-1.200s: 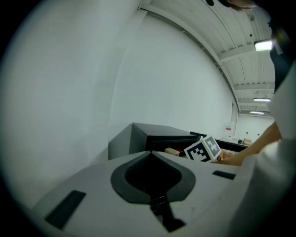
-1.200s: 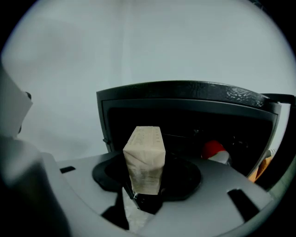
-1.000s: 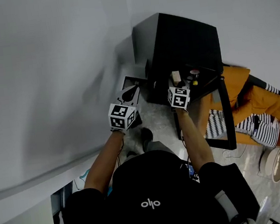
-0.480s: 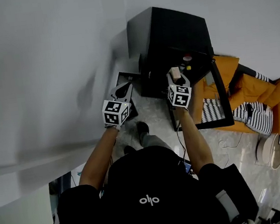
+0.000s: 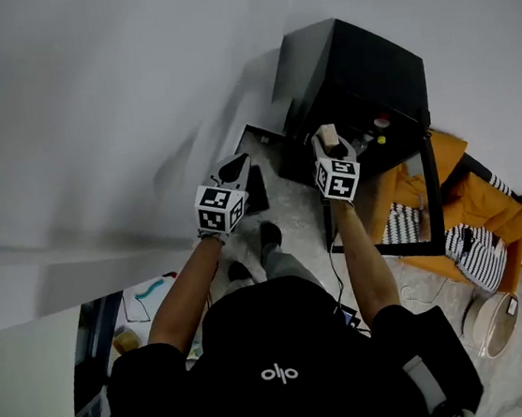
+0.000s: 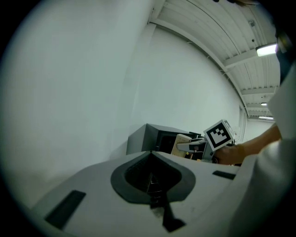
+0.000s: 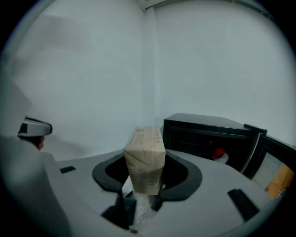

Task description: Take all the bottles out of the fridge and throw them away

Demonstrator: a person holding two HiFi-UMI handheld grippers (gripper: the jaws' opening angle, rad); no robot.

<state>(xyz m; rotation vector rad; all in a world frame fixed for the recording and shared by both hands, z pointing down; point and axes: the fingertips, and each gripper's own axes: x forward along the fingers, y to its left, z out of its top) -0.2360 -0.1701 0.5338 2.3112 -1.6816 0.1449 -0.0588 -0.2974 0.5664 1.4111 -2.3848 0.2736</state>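
My right gripper (image 5: 329, 143) is shut on a beige drink carton (image 5: 327, 134), held upright in front of the black fridge (image 5: 357, 68). The fridge door (image 5: 429, 193) hangs open. Inside the fridge stands a red-capped bottle (image 5: 383, 124) with a yellow cap (image 5: 381, 140) beside it. In the right gripper view the carton (image 7: 144, 157) stands between the jaws, and the red-capped bottle (image 7: 218, 154) shows in the fridge (image 7: 208, 127). My left gripper (image 5: 236, 167) is shut and empty, above a dark open bin (image 5: 259, 146) by the wall. From the left gripper (image 6: 150, 155) I see the carton (image 6: 183, 143).
The white wall runs along the left. Orange cloth (image 5: 497, 207) and striped fabric (image 5: 474, 247) lie on the floor right of the open door. A round white object (image 5: 488, 324) lies further right. A low surface with small items (image 5: 149, 292) is at lower left.
The head view has swung, so the fridge now lies further right and higher. Both grippers keep about the same places, and the carton stays in the right jaws.
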